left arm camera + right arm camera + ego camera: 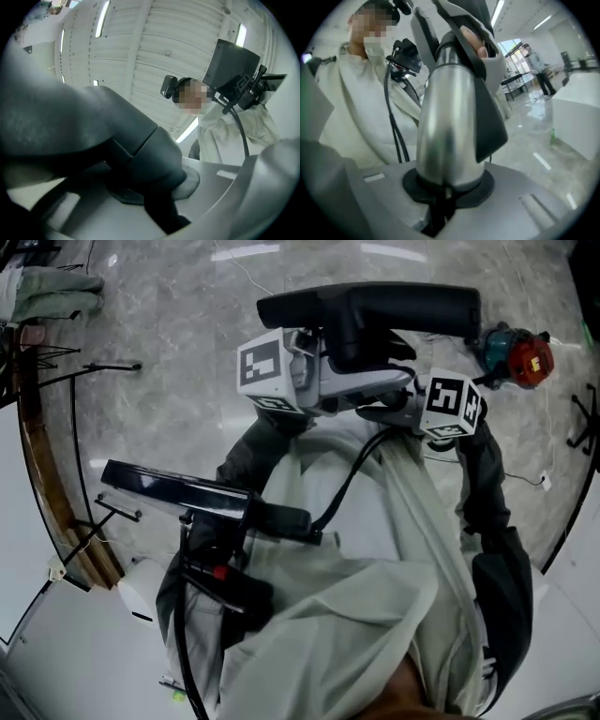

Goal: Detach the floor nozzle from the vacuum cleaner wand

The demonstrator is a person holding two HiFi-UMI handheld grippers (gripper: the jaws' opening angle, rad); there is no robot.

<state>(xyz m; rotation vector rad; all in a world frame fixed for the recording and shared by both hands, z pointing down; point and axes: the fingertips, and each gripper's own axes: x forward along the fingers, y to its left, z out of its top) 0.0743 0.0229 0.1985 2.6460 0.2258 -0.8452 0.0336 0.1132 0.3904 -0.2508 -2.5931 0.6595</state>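
Two hand-held grippers meet in the upper middle of the head view, out in front of the person's pale jacket (375,549). The left gripper (323,367) and the right gripper (398,404) sit close together just under the black floor nozzle (375,306), which lies across the top of the frame above a marble floor (169,362). What each pair of jaws bites is not clear from here.

In the left gripper view, that gripper is clenched on the nozzle's dark neck (140,154), which fills the left and centre of the frame.

In the right gripper view, that gripper grasps the silver wand (450,122). The wand rises up the centre of the frame into a dark collar (490,117).

Both grips look set, one on either side of the joint, so the separating pull seems to be the step in hand. It likely calls for drawing the two parts straight apart along the tube. No release catch can be made out.
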